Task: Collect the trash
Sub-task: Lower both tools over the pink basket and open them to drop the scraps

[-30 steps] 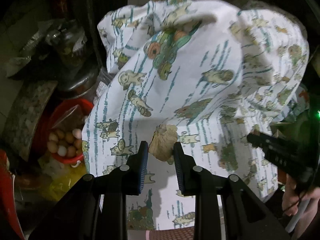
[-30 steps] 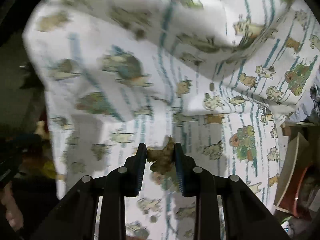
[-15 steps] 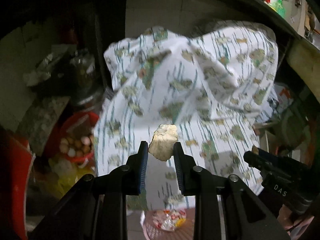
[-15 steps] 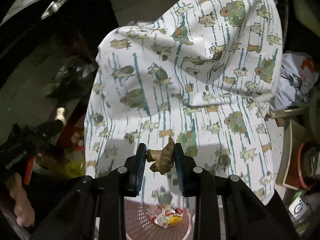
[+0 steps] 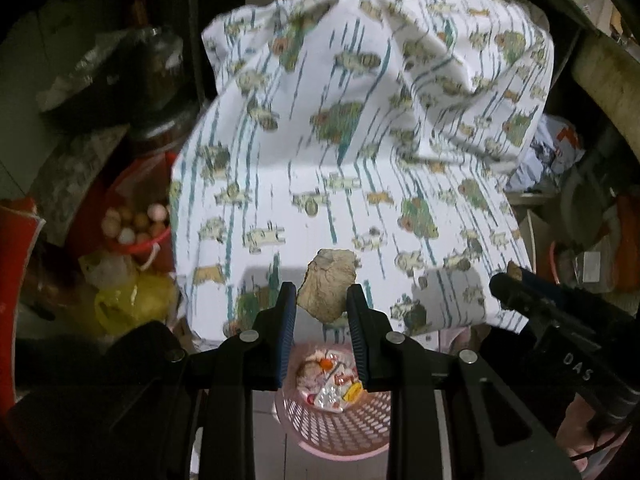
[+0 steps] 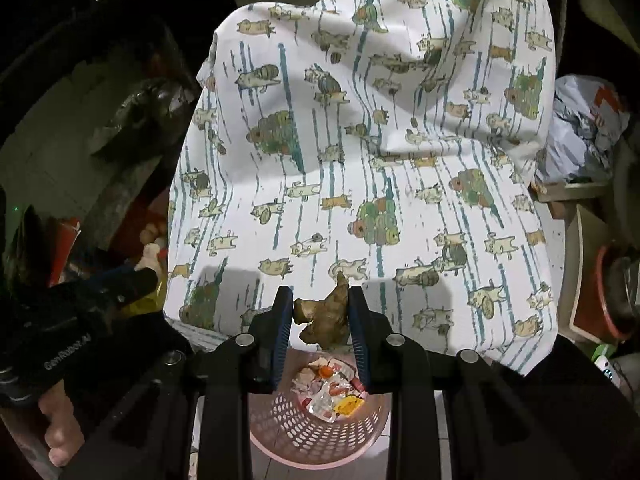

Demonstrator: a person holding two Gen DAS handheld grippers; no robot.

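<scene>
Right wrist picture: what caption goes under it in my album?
Right gripper holds a brown scrap above the pink bin.

Pink basket (image 5: 332, 432): your gripper frames cover both sides of its rim. Wrappers (image 6: 332, 388) inside: too small for you to identify. Printed cloth (image 5: 360, 140): pattern smeared in your left view; whatever lies beneath it is hidden. Red bucket (image 5: 136, 240): partly behind the cloth's edge.

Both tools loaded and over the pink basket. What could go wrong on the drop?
1. The left tool holds its pale lump above the pink basket's far rim; released now, it may land outside.
2. The right tool's knobbly brown piece is irregular and could snag on a pad.
3. The hanging patterned cloth sits close behind; a swing could brush it.
</scene>
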